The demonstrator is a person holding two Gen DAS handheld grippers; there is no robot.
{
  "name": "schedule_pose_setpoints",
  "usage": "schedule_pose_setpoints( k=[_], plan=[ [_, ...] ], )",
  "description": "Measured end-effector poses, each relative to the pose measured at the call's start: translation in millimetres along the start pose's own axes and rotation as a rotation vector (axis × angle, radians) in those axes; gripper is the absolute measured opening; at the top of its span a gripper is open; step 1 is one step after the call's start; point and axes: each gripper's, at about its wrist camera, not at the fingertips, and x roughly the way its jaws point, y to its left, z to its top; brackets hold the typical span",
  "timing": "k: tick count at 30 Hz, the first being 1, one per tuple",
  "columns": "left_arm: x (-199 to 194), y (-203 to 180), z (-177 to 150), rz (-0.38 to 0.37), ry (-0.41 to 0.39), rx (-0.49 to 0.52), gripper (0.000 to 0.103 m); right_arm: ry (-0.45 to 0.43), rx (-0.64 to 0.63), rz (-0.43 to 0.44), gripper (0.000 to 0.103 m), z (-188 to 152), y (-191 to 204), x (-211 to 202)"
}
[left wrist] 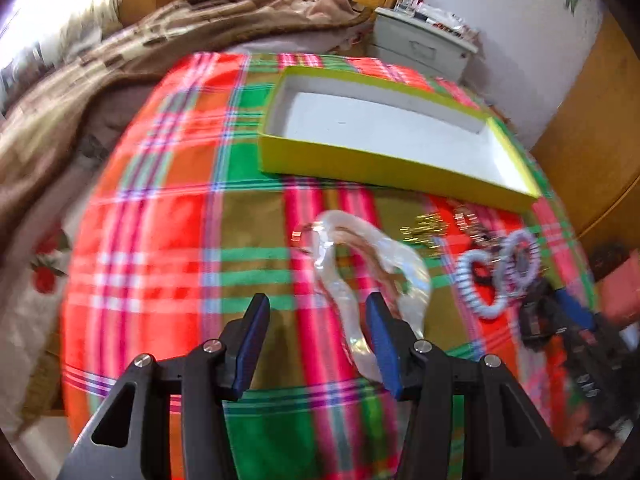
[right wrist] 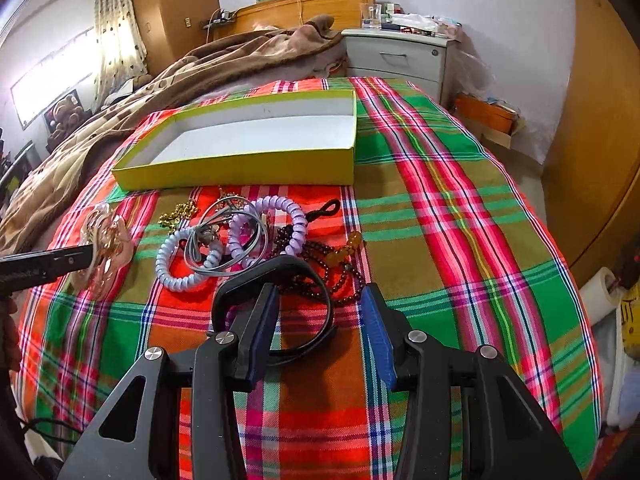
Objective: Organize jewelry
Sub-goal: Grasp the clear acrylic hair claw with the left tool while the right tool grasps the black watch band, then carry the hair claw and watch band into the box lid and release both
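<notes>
An empty yellow box (left wrist: 360, 166) (right wrist: 224, 168) with a white inside lies on the plaid cloth. A clear plastic bag (left wrist: 360, 276) with jewelry inside lies in front of my open left gripper (left wrist: 316, 312), touching its right finger. The bag (right wrist: 106, 236) also shows in the right wrist view, by the left gripper's tip. My right gripper (right wrist: 318, 300) is open over a black band (right wrist: 276, 300). Beyond it lie blue (right wrist: 180, 264) and purple (right wrist: 276, 224) coil ties, a grey cord (right wrist: 224, 236), dark beads (right wrist: 332, 260) and a gold chain (right wrist: 178, 212).
The plaid cloth (right wrist: 460, 240) covers a bed with a brown blanket (right wrist: 160, 80) at the back left. A white nightstand (right wrist: 396, 60) stands behind the bed. Wooden wardrobe doors (right wrist: 600, 140) are at the right.
</notes>
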Motion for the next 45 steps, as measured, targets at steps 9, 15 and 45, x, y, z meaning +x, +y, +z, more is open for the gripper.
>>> schedule_pose_setpoints(
  k=[9,15,45],
  plan=[
    [-1,9,-4,0.057,0.007,0.019,0.052,0.002,0.003,0.010,0.015,-2,-1,-1],
    [-3,7,-6,0.007,0.007,0.036,0.037,-0.007,0.017,0.010,0.011,-3,-4,-4],
    [-41,13,8,-0.118,-0.098,0.043,0.012,-0.149,0.069,0.017,0.006,28,-4,-49]
  ],
)
